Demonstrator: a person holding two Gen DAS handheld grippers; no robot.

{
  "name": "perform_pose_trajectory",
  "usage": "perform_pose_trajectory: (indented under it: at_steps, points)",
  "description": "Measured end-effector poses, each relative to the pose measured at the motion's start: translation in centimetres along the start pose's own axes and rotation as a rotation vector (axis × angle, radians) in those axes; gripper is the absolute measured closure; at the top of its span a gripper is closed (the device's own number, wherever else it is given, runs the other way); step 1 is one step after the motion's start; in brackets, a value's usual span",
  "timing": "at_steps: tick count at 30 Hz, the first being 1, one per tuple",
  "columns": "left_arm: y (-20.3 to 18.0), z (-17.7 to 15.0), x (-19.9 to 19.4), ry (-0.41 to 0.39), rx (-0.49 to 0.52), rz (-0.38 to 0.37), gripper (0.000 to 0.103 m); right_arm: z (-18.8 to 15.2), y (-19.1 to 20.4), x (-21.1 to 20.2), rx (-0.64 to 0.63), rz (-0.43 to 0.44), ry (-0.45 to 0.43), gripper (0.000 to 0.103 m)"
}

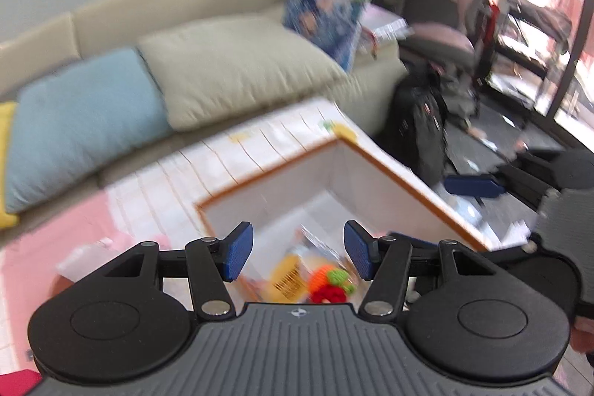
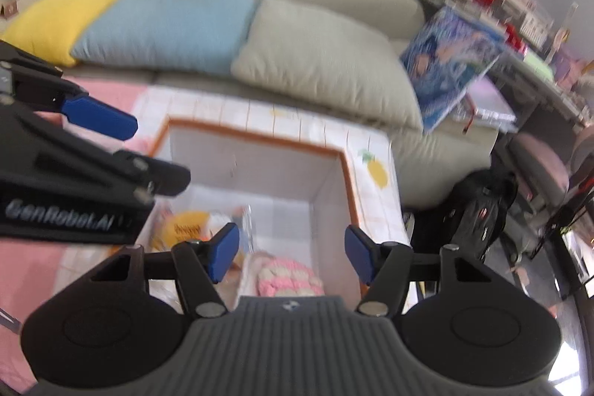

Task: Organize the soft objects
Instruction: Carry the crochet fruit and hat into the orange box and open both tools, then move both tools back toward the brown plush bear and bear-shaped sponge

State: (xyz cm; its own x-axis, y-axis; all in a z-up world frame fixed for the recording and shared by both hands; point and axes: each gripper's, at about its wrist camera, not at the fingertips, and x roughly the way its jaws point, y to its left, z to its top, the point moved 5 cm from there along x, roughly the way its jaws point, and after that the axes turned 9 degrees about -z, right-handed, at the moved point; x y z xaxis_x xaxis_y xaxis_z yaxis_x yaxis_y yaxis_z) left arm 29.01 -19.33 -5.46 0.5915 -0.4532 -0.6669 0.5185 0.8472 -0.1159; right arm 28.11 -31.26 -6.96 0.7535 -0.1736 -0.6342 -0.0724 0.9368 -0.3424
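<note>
Left wrist view: the left gripper (image 1: 299,253) hangs with jaws apart and empty above the storage box (image 1: 404,175), an orange crochet toy (image 1: 322,279) lying inside at 6 o'clock. Right wrist view: the right gripper (image 2: 291,257) — jaws apart, holding nothing — hovers over the same box, a pink-and-white knitted toy (image 2: 287,279) inside at 6 o'clock, the left gripper at 9 o'clock.

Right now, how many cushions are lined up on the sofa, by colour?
Yellow cushion: 1
Blue cushion: 1
Beige cushion: 1
Total: 3
</note>
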Motion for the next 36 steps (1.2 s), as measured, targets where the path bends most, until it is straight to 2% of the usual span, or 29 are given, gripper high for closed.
perform_pose_trajectory:
  at_steps: [5, 11, 20, 24, 32, 36]
  points:
    - [0.9, 0.3, -5.2, -0.142, -0.022, 0.045, 0.036, 0.7, 0.7, -4.6, 0.117, 0.009, -0.097, 0.037]
    - [2.7, -2.2, -9.7, -0.199, -0.083, 0.082, 0.036, 0.1, 3.8, -8.1, 0.223, 0.055, -0.129, 0.036]
    - [6.7, -9.0, -13.7, -0.139, -0.149, 0.184, 0.036, -2.6, 10.7, -10.4, 0.281, 0.182, -0.071, 0.036]
    - [8.6, -12.6, -14.9, -0.094, -0.208, 0.216, 0.036, -3.6, 13.7, -10.6, 0.245, 0.244, -0.030, 0.036]
    - [11.4, -19.4, -15.8, 0.018, -0.342, 0.222, 0.036, -5.3, 18.9, -10.3, 0.122, 0.329, 0.052, 0.036]
    - [12.5, -21.0, -16.1, 0.041, -0.387, 0.209, 0.036, -5.6, 20.6, -10.0, 0.076, 0.342, 0.086, 0.036]
